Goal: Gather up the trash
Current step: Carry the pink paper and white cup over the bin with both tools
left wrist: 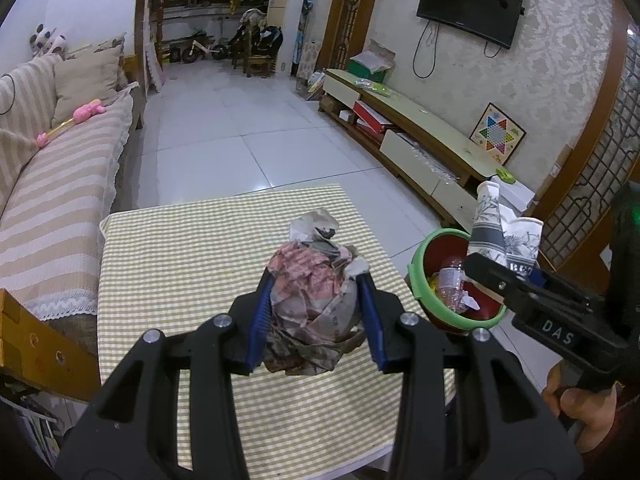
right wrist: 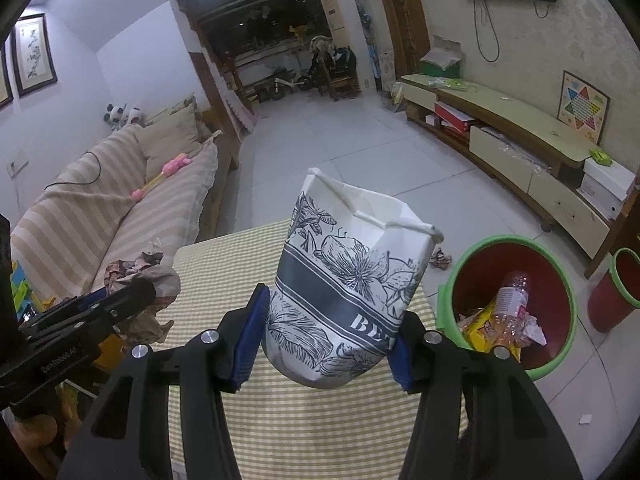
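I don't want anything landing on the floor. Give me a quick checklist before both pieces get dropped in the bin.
1. Left gripper clamped on the paper wad: ok.
2. Right gripper clamped on the paper cup: ok.
3. Bin mouth open, with room above the bottle and wrappers: ok.
4. Cup over the bin: not ok, it is over the table edge, beside the bin.
5. Wad over the bin: not ok, it is above the table.
6. Cup empty: cannot tell, only its upper inside shows.

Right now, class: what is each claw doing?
Left claw: closed on the crumpled paper wad.
Right claw: closed on the crushed paper cup.
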Available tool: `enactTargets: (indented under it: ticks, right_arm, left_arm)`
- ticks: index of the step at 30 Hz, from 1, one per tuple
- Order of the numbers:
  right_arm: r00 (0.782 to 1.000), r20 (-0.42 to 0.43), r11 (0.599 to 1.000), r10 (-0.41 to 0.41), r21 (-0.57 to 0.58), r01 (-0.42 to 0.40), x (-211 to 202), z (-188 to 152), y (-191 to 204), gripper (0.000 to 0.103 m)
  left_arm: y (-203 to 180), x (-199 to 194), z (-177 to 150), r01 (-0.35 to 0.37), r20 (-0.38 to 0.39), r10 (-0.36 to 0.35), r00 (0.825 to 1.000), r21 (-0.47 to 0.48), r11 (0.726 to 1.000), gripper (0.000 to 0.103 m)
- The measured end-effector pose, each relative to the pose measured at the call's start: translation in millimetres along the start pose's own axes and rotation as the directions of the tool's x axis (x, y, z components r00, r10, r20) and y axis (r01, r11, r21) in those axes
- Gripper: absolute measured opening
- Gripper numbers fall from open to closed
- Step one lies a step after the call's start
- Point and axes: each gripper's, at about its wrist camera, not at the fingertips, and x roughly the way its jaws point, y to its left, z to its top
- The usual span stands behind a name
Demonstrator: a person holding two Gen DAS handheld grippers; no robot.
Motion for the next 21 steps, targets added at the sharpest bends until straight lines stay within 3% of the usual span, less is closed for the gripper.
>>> enactTargets:
  ticks: [21]
  right_arm:
    - [0.993, 0.048, 0.992, -0.108, 0.066, 0.104, -19, -2, -51, 0.052]
  left_arm:
    - [-44, 22, 3, 0.067, -0.041, -0.064, 0.997, 0.063, 0.996, 0.039]
